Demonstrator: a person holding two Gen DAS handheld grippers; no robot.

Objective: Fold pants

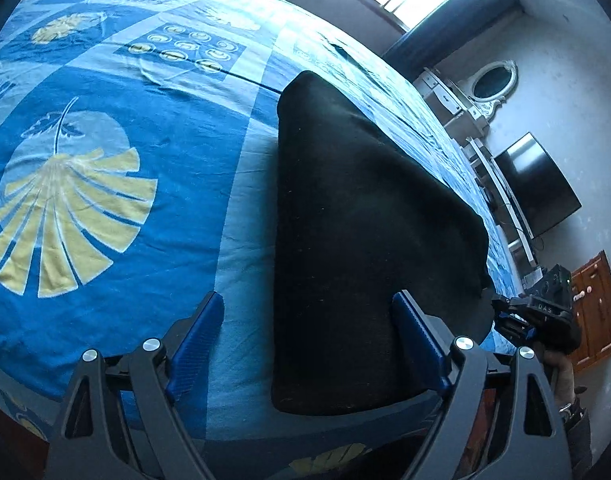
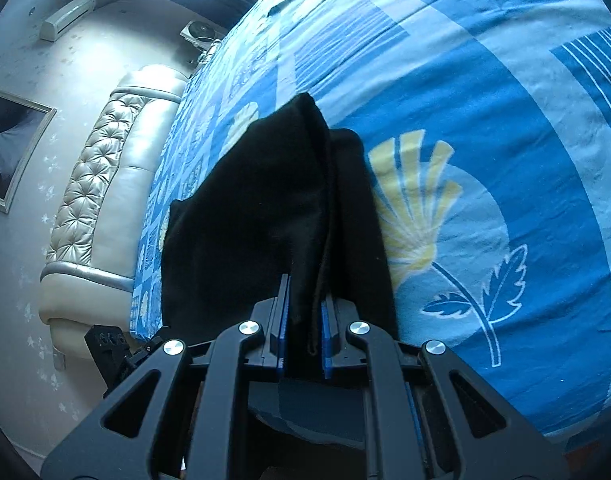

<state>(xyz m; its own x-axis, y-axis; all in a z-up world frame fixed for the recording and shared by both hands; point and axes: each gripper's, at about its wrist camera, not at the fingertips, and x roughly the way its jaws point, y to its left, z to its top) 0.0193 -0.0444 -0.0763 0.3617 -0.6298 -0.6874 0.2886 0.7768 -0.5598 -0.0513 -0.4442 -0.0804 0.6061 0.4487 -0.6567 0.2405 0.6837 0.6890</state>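
Observation:
Black pants (image 1: 365,232) lie folded lengthwise on a blue patterned bedsheet (image 1: 125,128), running away from the near edge. My left gripper (image 1: 309,320) is open, its blue pads (image 1: 415,328) spread above the near end of the pants, holding nothing. In the right wrist view the pants (image 2: 265,216) are lifted in a fold. My right gripper (image 2: 305,320) is shut on the pants' edge, with cloth pinched between its blue pads (image 2: 283,320). The right gripper also shows in the left wrist view (image 1: 517,320) at the pants' right corner.
The bed's sheet (image 2: 485,100) fills most of both views. A padded cream headboard (image 2: 105,200) stands at the left in the right wrist view. A dark TV (image 1: 537,184), a white dresser (image 1: 465,96) and a wooden cabinet (image 1: 597,312) stand beyond the bed's right side.

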